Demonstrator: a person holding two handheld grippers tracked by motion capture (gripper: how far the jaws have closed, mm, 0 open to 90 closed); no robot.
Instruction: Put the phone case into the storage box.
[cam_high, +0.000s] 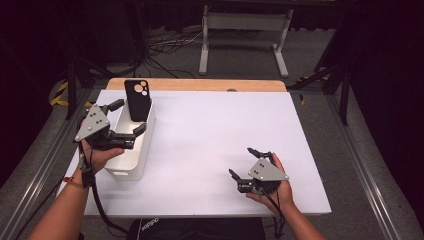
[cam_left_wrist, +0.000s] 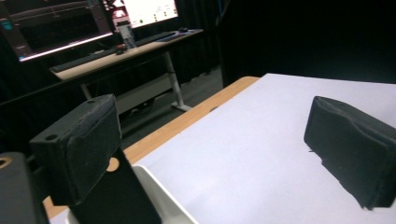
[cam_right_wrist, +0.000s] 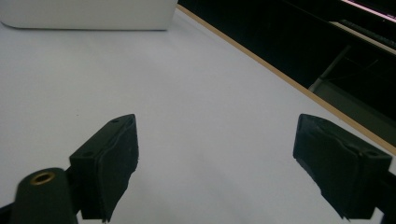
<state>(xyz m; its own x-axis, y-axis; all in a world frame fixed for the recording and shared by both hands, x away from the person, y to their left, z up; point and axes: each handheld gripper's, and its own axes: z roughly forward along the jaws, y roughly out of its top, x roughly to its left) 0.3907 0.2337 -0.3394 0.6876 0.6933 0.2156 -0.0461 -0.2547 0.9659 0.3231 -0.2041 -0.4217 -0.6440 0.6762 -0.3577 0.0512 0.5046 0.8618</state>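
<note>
At the left of the high view, our left gripper (cam_high: 129, 117) hangs over the white bin (cam_high: 141, 152), jaws spread and empty. The black phone case (cam_high: 137, 100) stands upright at the bin's far end, leaning on its wall, just beyond the jaws. We judge it light, thin, a little flexible and smooth, so we should pinch its upper edges, clear of the camera cutouts. At the lower right, our right gripper (cam_high: 241, 162) rests on the table (cam_high: 210, 130), jaws released.
</note>
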